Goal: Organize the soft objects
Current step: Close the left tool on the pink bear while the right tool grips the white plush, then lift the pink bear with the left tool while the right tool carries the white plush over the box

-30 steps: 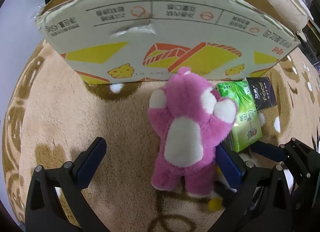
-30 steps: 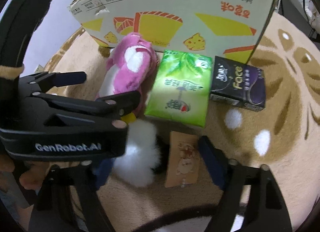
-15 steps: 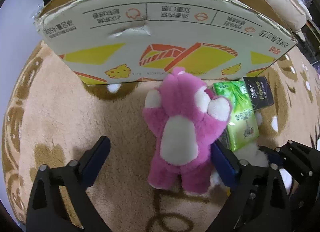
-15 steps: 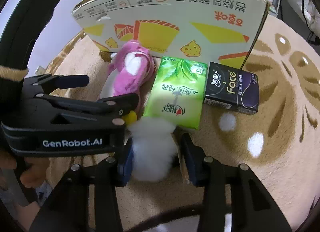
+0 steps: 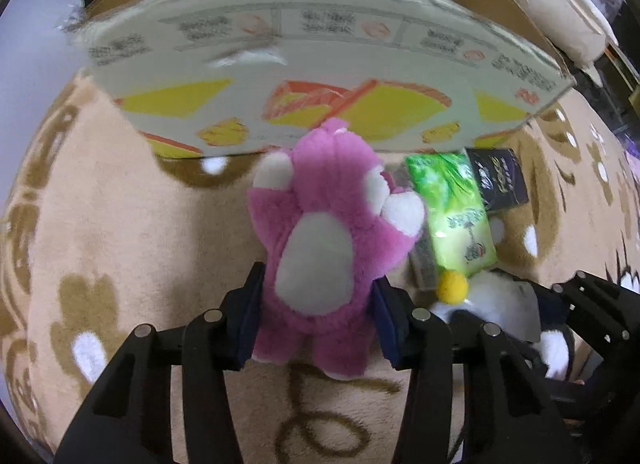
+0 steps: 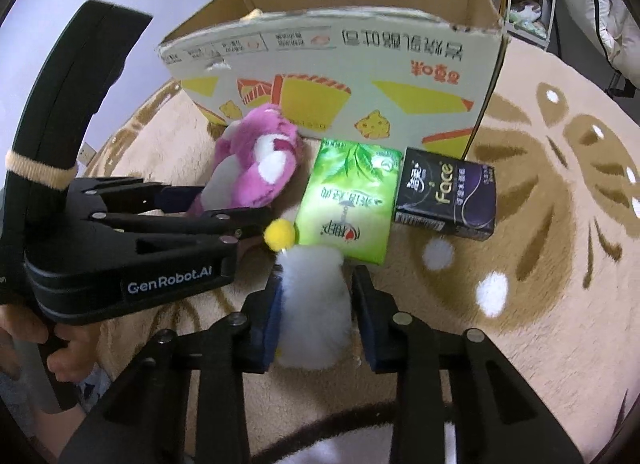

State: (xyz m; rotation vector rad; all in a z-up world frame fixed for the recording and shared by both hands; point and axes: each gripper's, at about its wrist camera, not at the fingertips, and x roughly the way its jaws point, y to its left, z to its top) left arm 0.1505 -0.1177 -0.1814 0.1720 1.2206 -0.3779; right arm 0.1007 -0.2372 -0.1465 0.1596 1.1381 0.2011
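Left gripper (image 5: 316, 318): jaws, wide a second ago, now closing onto the pink plush bear (image 5: 324, 240), on the rug (image 5: 120, 232) by the cardboard box (image 5: 320, 75). Right gripper (image 6: 314, 318): closing likewise around the white plush toy (image 6: 312, 304). Both toys gripped, ready for boxing.

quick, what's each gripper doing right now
left gripper: jaws closing, pads pressing the pink plush bear.
right gripper: jaws closing around the white fluffy plush toy.
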